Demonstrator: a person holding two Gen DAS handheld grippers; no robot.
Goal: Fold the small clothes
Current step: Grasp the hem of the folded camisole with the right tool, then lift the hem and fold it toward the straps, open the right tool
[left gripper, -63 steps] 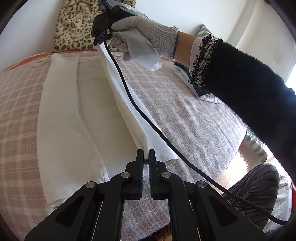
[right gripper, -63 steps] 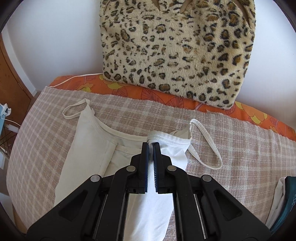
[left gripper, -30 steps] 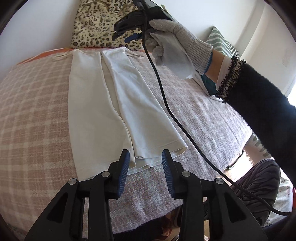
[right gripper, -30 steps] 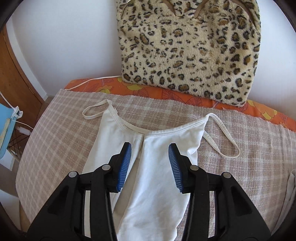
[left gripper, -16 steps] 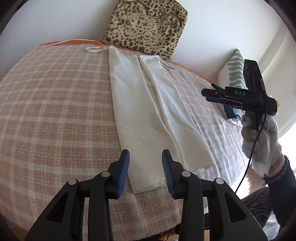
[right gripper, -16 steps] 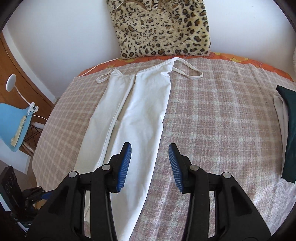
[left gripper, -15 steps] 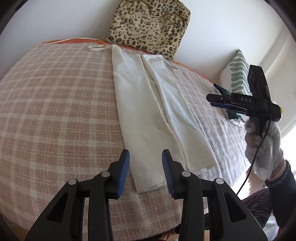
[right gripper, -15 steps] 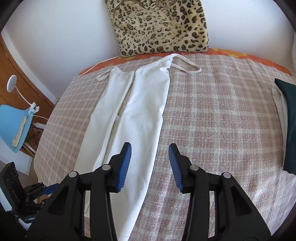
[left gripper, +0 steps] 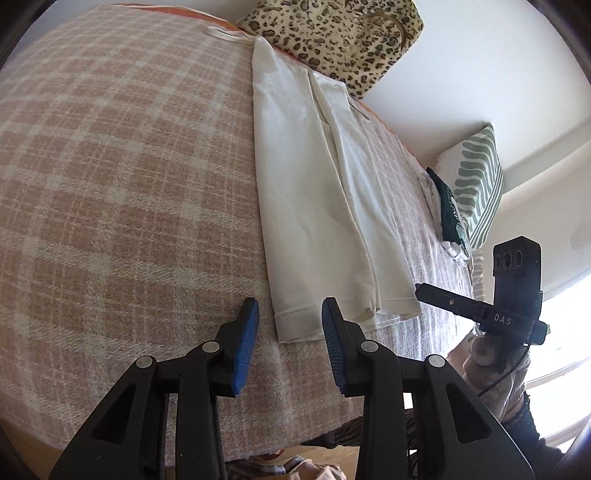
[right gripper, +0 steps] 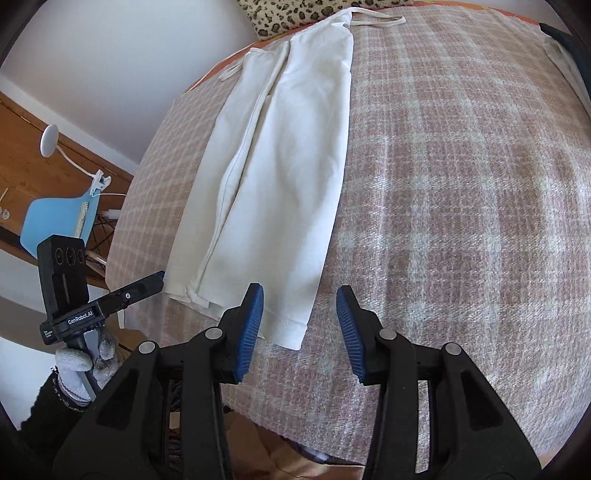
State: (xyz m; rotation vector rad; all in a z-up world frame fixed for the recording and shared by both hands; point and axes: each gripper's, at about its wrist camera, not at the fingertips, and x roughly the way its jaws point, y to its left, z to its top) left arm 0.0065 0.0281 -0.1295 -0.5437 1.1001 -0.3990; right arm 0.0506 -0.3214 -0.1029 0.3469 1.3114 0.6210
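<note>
White camisole (left gripper: 317, 192) lies flat on the bed, stretched lengthwise from the far edge by the leopard-print cushion to the near edge, both long sides folded in toward its middle so it forms a narrow strip. Its hem sits at the near edge of the bed, and the thin straps (right gripper: 373, 20) trail out at the far end.

The bed (left gripper: 129, 184) is covered with a pink and cream checked blanket that fills most of both views. At the far end a leopard-print cushion (left gripper: 332, 33) leans against the white wall. To the right, a green and white patterned pillow (left gripper: 480, 184) stands at the bed's edge, with a small pile of dark green and white clothes (left gripper: 448, 210) just beside it. In the right wrist view a light blue chair (right gripper: 59, 218) stands on the floor to the left of the bed, near a wooden panel.

The left hand-held gripper (left gripper: 290, 339) hovers just short of the hem's left corner, its blue-padded jaws spread wide and holding nothing. The right hand-held gripper (right gripper: 300, 330) hangs over the hem's right corner, jaws likewise wide apart and empty. Each is gripped in a grey knitted glove (right gripper: 83, 360).
</note>
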